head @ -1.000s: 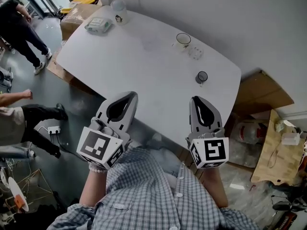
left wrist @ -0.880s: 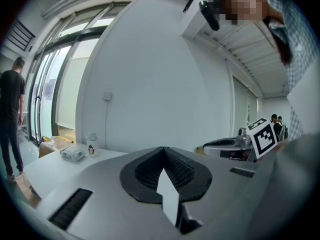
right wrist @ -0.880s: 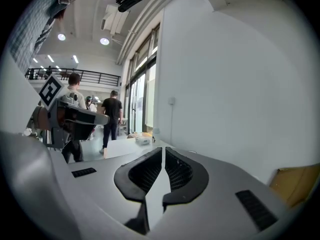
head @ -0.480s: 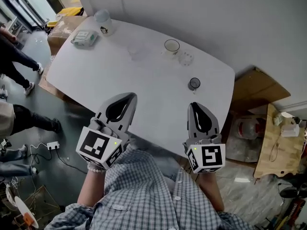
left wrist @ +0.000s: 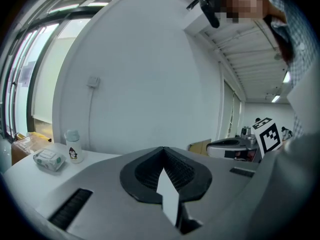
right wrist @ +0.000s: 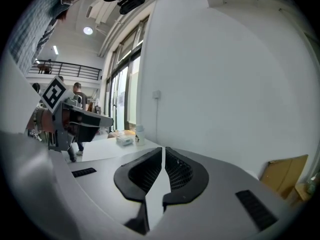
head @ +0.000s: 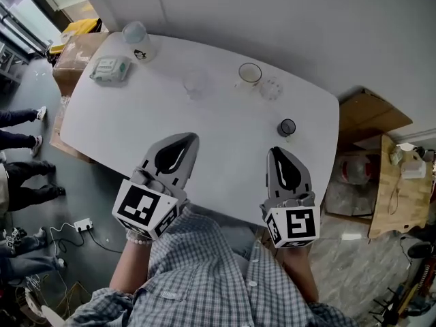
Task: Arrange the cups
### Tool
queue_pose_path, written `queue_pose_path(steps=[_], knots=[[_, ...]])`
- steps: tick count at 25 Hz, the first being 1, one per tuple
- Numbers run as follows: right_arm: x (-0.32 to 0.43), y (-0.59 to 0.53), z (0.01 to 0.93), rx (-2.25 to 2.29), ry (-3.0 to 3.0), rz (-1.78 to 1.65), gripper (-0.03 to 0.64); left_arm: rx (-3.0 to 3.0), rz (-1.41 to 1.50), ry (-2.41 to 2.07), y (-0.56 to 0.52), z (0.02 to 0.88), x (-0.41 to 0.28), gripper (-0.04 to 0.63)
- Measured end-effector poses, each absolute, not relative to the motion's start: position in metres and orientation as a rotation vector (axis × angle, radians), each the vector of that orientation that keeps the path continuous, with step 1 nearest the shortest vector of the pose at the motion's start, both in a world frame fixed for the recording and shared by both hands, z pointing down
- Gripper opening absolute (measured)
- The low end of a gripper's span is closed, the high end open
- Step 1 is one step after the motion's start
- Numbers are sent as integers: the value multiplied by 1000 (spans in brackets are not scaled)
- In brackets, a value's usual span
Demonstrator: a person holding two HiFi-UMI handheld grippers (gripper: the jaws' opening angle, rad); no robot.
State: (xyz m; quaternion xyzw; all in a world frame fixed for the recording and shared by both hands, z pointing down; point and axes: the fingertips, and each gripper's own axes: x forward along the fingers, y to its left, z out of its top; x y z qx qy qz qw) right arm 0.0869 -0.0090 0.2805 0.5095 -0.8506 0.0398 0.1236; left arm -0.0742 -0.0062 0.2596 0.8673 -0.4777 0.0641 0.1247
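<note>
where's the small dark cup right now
In the head view, the small dark cup stands near the white table's right end, just ahead of the right claw.

**Colours and patterns: grippers and table**

Left gripper (head: 191, 137): matt grey shell, black ribbed pads, and black-and-white square markers on its cube. Right gripper (head: 277, 151): same grey, same black pads, same marker pattern. Checked shirt (head: 204, 278) behind both: blue and white.

White oval table top (head: 136, 125) lies ahead of both.
- Ahead of the right gripper: small dark grey cup (head: 287, 127). Beyond it are a cream mug with a dark rim (head: 249, 73) and a colourless dimpled glass cup (head: 271, 87).
- Ahead of the left gripper: plain clear glass (head: 194, 84).
- Far ahead-left: white bottle with a pale green cap and black penguin print (head: 136, 41), and a pale green-and-white pack (head: 109, 68).
</note>
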Motion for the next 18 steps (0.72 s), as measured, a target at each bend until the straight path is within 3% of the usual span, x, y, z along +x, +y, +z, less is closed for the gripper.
queue_pose_path(steps=[18], knots=[[16,-33,312,1619,-2272,188,34,2523,221,-1168,-76,324,-143,12]])
